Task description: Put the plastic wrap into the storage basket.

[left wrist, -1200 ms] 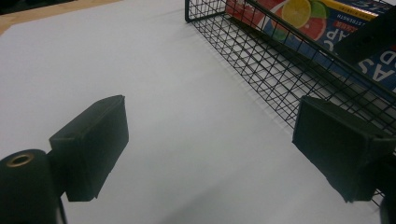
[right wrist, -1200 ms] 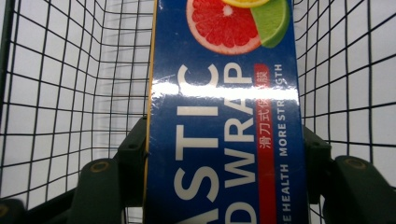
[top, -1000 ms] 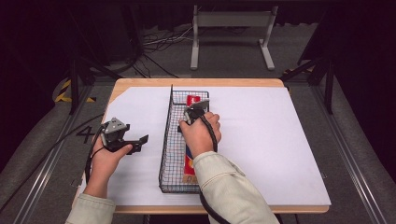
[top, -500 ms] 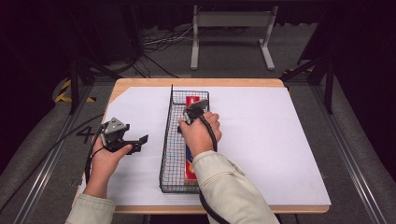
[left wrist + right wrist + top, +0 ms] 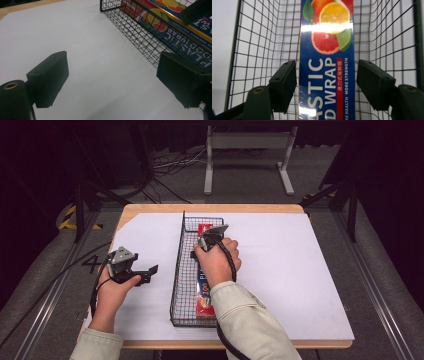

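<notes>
In the right gripper view the right gripper [image 5: 325, 85] has been opening its jaws, and the pads now stand clear on either side of the box [image 5: 327, 62], a slim gap at each, so nothing is gripped. This view gives the print, "PLASTIC FOOD WRAP" under citrus slices, which the high view is too small to show. The left gripper view shows the left gripper [image 5: 112, 80] released and empty over the white sheet [image 5: 87, 57], with the basket [image 5: 140, 37] just beyond its right pad. From above, the box [image 5: 205, 297] lies lengthwise in the basket [image 5: 178, 270] at mid-table, the right gripper [image 5: 207, 240] over its far half and the left gripper [image 5: 145, 272] well apart on the sheet.
</notes>
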`<state>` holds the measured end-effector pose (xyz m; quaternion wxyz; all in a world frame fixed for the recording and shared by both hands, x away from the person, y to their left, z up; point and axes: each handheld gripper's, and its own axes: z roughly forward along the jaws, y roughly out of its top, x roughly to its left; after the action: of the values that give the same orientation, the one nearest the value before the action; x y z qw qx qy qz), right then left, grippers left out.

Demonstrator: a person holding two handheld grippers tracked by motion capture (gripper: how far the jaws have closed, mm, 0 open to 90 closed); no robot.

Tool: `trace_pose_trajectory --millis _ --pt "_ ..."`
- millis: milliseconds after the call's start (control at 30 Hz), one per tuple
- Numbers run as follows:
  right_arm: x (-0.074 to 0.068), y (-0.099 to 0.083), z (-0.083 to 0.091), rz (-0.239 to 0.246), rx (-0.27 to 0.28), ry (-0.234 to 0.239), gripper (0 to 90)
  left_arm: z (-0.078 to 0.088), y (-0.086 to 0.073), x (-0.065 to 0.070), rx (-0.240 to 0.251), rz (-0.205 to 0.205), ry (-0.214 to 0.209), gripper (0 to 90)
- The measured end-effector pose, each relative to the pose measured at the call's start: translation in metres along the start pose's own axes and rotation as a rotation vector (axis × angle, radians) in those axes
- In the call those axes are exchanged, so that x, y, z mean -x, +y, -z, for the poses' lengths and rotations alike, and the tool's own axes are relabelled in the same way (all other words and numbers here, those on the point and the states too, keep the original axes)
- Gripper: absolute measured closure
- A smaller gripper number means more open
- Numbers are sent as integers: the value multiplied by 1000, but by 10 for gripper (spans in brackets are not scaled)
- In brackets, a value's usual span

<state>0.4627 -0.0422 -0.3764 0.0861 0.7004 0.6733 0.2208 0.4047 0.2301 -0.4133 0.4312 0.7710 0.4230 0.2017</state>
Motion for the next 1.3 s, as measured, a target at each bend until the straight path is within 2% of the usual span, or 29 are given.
trace_pose_trajectory --millis 167,233,267,333,433,533,600,667,733,767,1000,1067,1100,1133,1233,1300 --pt "4 0 7 37 64 2 326 4 -3 -2 -1 9 7 112" --pt "6 0 12 47 101 17 327 6 -4 -2 -2 13 8 113" --pt "6 0 12 47 101 17 327 6 -4 -2 -2 13 8 112" --pt "8 0 20 61 132 54 325 7 -5 -2 -2 10 13 113" --pt "14 1 31 111 187 72 312 9 -6 -3 -1 20 15 112" --pt "23 3 41 129 213 85 307 9 -7 -3 -7 14 14 112" --pt "32 4 49 142 229 105 300 8 -8 -2 -22 14 11 110" --pt "39 6 55 153 249 120 298 9 -8 -3 -13 14 18 110" --pt "44 6 58 154 251 118 303 9 -9 -4 -12 24 22 110" --pt "50 7 61 173 260 128 301 9 -9 -4 -15 26 20 110" --pt "83 10 79 207 311 128 289 5 -11 -5 -30 28 10 109" --pt "90 12 85 249 318 118 287 5 -11 -6 -30 26 11 109" --pt "90 12 85 249 318 118 287 4 -12 -7 -31 30 11 109" --pt "97 12 90 273 333 112 286 4 -13 -8 -35 36 12 109" --pt "113 13 96 289 340 122 280 4 -15 -9 -39 44 16 109" --pt "130 13 100 303 344 112 285 4 -15 -9 -39 40 13 109"
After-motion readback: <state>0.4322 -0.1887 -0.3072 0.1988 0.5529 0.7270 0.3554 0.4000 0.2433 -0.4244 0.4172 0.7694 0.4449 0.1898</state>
